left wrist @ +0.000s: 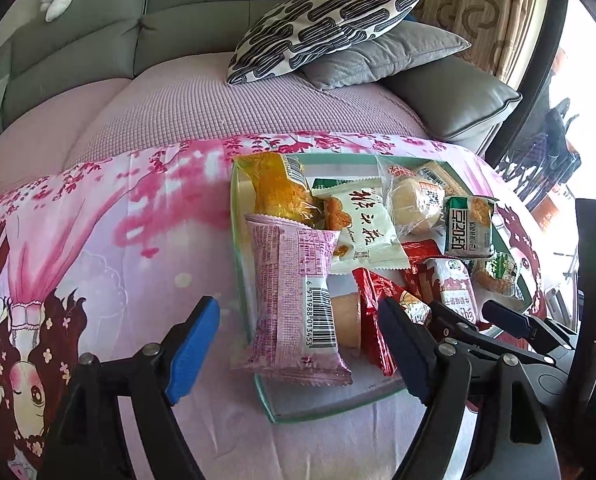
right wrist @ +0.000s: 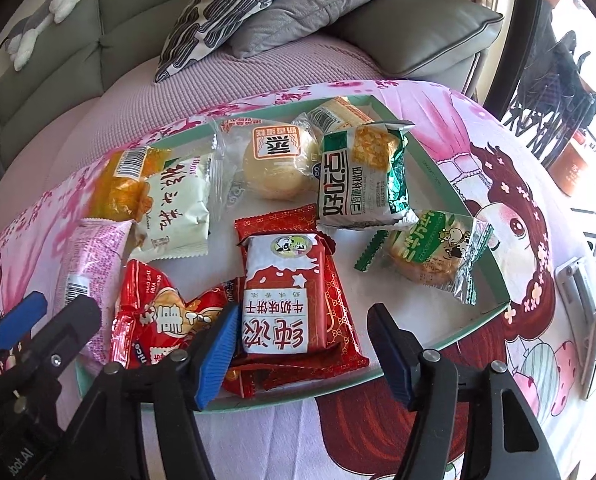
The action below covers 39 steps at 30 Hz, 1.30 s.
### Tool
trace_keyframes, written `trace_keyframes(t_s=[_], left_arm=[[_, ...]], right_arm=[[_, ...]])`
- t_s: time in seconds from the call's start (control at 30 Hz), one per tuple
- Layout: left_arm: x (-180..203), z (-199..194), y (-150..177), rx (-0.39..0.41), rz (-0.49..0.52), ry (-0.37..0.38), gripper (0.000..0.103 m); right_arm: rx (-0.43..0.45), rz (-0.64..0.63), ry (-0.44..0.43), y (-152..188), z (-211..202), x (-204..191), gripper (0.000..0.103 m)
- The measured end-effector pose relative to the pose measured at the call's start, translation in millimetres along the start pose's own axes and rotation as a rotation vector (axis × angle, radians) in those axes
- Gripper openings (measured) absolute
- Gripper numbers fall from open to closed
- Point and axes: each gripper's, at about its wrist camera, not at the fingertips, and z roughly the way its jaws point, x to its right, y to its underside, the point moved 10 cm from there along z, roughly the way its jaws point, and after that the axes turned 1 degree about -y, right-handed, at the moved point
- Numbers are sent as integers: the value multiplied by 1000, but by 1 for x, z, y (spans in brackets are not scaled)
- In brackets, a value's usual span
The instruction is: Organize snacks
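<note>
Most snacks already lie in the shallow tray (right wrist: 485, 264) ahead of my jaws, so little seems left. My left gripper (left wrist: 298, 356) is released around the pink packet (left wrist: 294, 296), which rests on the tray's near edge. My right gripper (right wrist: 301, 352) is released too, over the red-and-white biscuit pack (right wrist: 286, 300).

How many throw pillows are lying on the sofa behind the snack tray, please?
2: a black-and-white patterned pillow leaning on a plain grey pillow at the sofa's right end. Others may be out of view.
</note>
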Motion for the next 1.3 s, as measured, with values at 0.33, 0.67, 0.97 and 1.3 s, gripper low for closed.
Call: trace_keyframes(t_s=[0.33,0.67,0.97,1.3], left_arm=[[-20,-23,9,27,-10,-95,95],[-78,-35,47,-3,-72,-290,95],[-102,-50,71,-1,-109,-381,95],[-107,-51,78,-5,-124,-387,95]], right_arm=[[13,-46,-19,14,-17,-4,99],[-2,-101,-33,42,-27,-21,102],[13,-159,-46,58,-39,-39,102],[35,-178,-54,55,-46,-48,102]])
